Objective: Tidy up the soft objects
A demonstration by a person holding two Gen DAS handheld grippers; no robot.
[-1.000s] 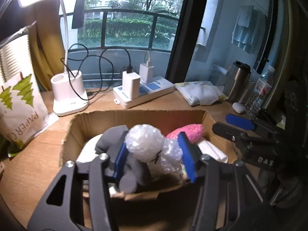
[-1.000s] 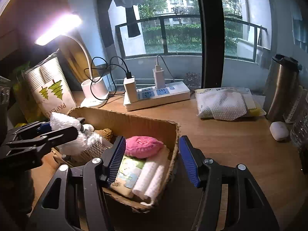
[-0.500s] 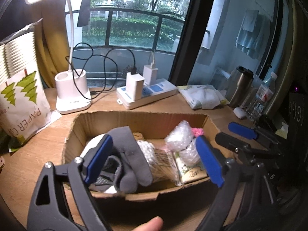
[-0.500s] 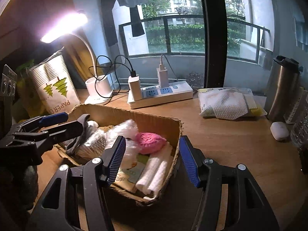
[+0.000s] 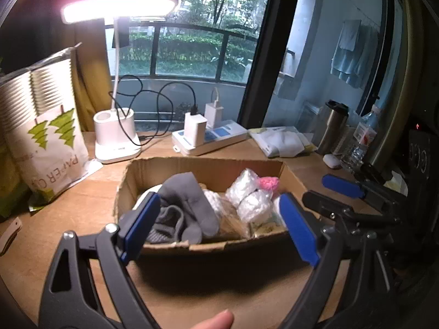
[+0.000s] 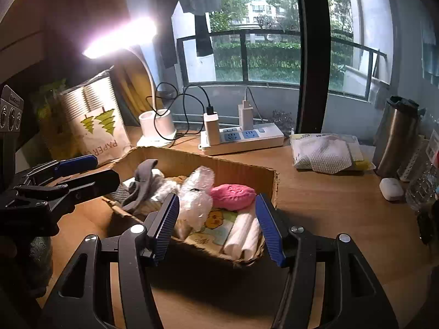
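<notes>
Both views look forward and downward along their own blue-padded fingers, close above a wooden desk [image 5: 82, 200], facing the window [image 6: 255, 57]. The cardboard box [image 5: 208, 170] fills the centre of each. Each view catches the other gripper at a side edge; lamp, power strip share both.

The left gripper [image 5: 216, 227] no longer clamps the bubble wrap [image 5: 248, 194]: a second ago its blue pads pressed on the bundle above the cardboard box [image 5: 203, 166], and now its jaws stand wide apart with nothing between them. The bubble wrap lies inside the box, between the grey sock [image 5: 189, 205] and the pink sponge [image 5: 267, 183]. The sock, earlier bunched under the gripper, now lies spread over the left part of the box. Both grippers sit farther back from the box, so the right gripper [image 6: 216, 226] shows more of the box's near edge. A fingertip [image 5: 214, 320] now shows at the bottom of the left view.
</notes>
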